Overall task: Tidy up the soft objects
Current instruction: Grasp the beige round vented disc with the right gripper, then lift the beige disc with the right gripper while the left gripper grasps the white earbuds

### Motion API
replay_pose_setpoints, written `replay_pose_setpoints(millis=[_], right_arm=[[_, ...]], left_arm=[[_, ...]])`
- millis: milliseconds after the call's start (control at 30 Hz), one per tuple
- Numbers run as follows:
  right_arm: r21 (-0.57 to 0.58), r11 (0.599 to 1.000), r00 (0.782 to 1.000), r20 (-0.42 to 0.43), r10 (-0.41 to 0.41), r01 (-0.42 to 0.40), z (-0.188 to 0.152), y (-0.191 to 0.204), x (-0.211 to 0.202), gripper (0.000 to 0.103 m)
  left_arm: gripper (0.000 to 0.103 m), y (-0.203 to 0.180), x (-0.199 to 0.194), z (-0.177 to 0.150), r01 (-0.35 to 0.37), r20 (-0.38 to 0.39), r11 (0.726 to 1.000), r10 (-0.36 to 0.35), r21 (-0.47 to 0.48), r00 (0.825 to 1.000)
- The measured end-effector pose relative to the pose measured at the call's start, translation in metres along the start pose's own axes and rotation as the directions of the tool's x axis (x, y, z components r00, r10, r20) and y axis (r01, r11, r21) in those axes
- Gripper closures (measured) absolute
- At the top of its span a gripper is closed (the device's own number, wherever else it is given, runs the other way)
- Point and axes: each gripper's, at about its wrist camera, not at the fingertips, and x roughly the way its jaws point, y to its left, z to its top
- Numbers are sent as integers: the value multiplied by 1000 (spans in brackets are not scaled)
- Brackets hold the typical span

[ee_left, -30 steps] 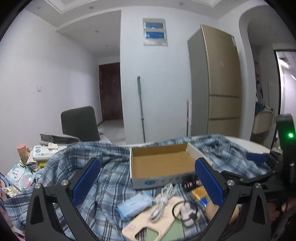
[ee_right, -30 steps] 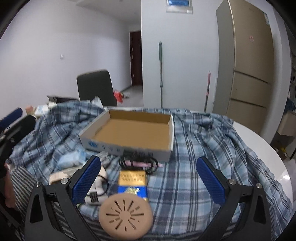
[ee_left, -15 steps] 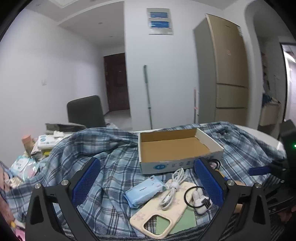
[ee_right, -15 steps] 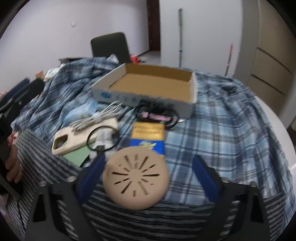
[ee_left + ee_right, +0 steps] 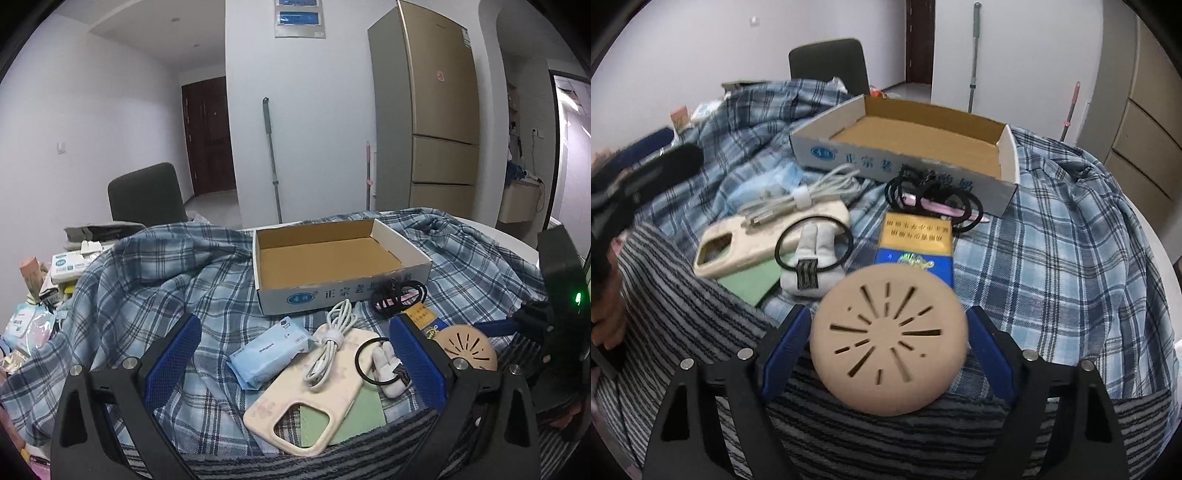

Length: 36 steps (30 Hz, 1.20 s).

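The right gripper (image 5: pixel 888 343) has its blue pads on either side of a round tan disc with radiating slots (image 5: pixel 888 336). The pads sit at the disc's left and right edges, but whether they press on it or just flank it cannot be told. The disc lies on a grey striped cloth (image 5: pixel 701 332) at the near edge of the table. Just beyond it is a blue-and-gold flat box (image 5: pixel 915 243), and to its left a small white plush piece (image 5: pixel 812 254) threaded through a black hair tie (image 5: pixel 783 247).

The left gripper (image 5: pixel 295 354) is spread wide and holds nothing. Between its pads lie a cream phone case (image 5: pixel 314 398) on a green card (image 5: pixel 354 413), a coiled white cable (image 5: pixel 328 347) across the case, and a pale blue tissue pack (image 5: pixel 267 350) just left of the cable.

Farther out, an open cardboard box (image 5: pixel 332 266) with a bare brown floor rests on a blue plaid shirt (image 5: pixel 155 280) that covers the table. A tangle of black cord with a pink pen (image 5: pixel 934 195) touches the box's front wall.
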Motion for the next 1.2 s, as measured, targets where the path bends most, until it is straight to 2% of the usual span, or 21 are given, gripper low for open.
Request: replay_pose_setpoints(millis=[100, 300, 467, 633, 733, 867, 900, 1033, 1133, 1200], right_arm=[[-13, 1000, 1000, -20, -23, 23, -1, 3, 5, 19], [7, 1000, 1000, 23, -7, 7, -1, -2, -2, 25], [47, 999, 988, 153, 6, -14, -1, -10, -25, 26], [108, 994, 955, 293, -42, 10, 0, -24, -53, 26], [132, 991, 942, 325, -77, 36, 1, -30, -60, 26], [167, 985, 938, 331, -101, 47, 2, -35, -60, 26], [174, 983, 935, 335, -117, 61, 1, -35, -60, 26], [187, 981, 932, 344, -116, 53, -1, -40, -62, 26], [195, 980, 937, 333, -103, 39, -3, -44, -61, 26], [195, 980, 939, 330, -98, 34, -3, -44, -60, 26]], left_arm=[[0, 1, 3, -1, 6, -11, 1000, -6, -6, 1000], [0, 0, 6, -1, 53, -21, 999, -53, 0, 998], [1, -4, 2, -1, 75, -8, 997, -74, 25, 997], [7, 0, -4, 10, 73, 27, 986, -77, 152, 997], [12, 7, -2, 17, 139, -38, 971, -134, 193, 990], [38, 6, 10, 11, 204, -153, 958, -175, 202, 973], [41, 2, 15, 7, 218, -181, 955, -182, 202, 967], [41, -23, 28, -4, 303, -248, 928, -248, 215, 936], [41, -45, 34, -7, 302, -261, 912, -231, 276, 937], [41, -60, 40, -8, 328, -293, 898, -242, 294, 925]])
